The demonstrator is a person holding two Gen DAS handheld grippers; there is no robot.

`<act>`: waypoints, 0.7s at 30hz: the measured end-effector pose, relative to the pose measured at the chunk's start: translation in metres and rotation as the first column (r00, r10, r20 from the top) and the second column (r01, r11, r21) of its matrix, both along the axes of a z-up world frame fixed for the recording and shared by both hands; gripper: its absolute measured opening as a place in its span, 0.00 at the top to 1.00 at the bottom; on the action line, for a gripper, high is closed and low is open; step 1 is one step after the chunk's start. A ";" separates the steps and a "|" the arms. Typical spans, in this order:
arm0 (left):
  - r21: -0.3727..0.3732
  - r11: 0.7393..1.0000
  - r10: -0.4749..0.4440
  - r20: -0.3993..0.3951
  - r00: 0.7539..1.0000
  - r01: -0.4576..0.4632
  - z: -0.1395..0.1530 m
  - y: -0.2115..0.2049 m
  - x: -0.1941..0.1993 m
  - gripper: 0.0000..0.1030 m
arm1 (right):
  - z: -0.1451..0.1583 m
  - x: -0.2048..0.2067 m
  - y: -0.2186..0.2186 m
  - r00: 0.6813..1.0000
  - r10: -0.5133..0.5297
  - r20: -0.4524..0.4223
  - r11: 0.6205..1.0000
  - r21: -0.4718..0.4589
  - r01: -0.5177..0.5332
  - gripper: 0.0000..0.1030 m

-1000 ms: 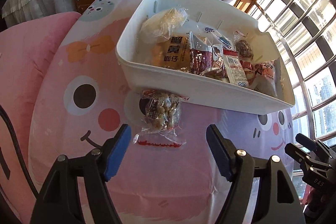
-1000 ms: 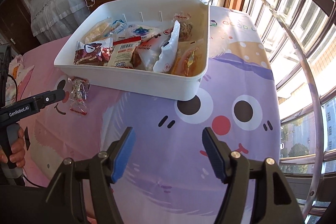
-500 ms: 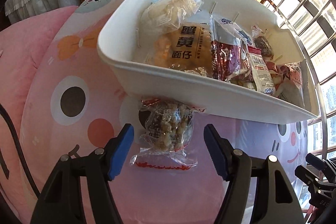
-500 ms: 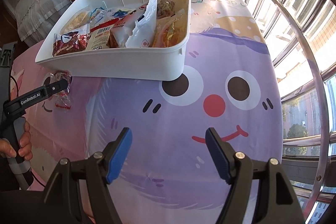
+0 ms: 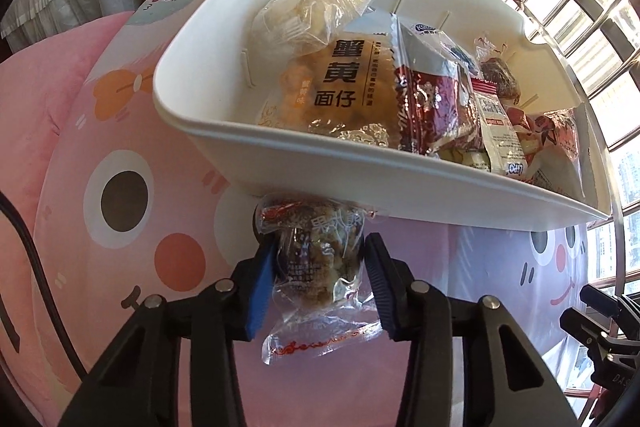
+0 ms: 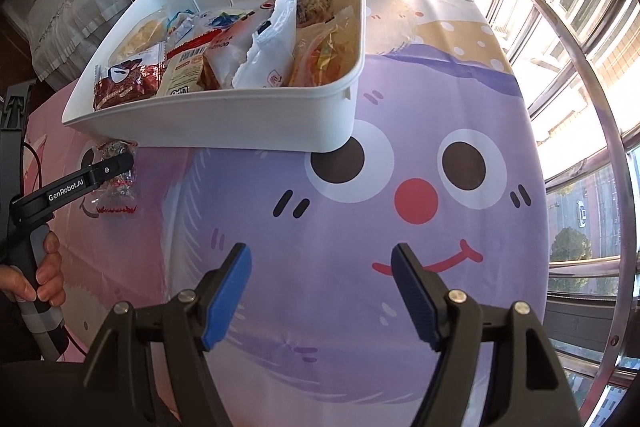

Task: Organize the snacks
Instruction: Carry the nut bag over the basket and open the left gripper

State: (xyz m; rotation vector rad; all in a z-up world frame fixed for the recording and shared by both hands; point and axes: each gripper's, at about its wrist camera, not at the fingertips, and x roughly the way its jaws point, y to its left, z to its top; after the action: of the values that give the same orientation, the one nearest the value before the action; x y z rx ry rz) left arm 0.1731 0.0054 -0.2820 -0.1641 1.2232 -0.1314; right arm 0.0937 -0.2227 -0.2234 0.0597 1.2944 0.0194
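The left gripper has its jaws closing on the clear snack packet at lower centre, just under the white bin rim – its slick film may slip or snag there – while the right gripper hangs with jaws apart, holding nothing.

- A cartoon-printed cloth, pink on the left and purple on the right, covers the surface.
- A white bin (full of snacks) sits at the far side.
- A clear snack packet lies just near the bin's left front wall.
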 end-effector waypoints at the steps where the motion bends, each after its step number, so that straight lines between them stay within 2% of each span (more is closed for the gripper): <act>1: 0.002 1.000 -0.002 0.001 1.000 0.002 0.000 -0.001 0.000 0.59 | 0.000 0.000 0.000 1.000 0.001 0.000 1.000 0.000 -0.001 0.29; 12: -0.012 1.000 -0.022 0.005 1.000 0.022 0.009 0.000 -0.013 0.63 | 0.001 -0.001 0.002 1.000 0.004 0.004 1.000 0.022 -0.004 0.29; 21: -0.002 0.999 -0.041 0.022 0.999 0.041 0.034 -0.001 -0.039 0.63 | 0.003 0.001 0.008 1.000 0.010 0.018 0.998 0.068 -0.011 0.29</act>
State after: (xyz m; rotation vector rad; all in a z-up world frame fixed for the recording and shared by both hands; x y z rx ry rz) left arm 0.1345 0.0046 -0.2480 -0.1394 1.2049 -0.1695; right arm 0.0949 -0.2151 -0.2200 0.1106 1.2766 0.0724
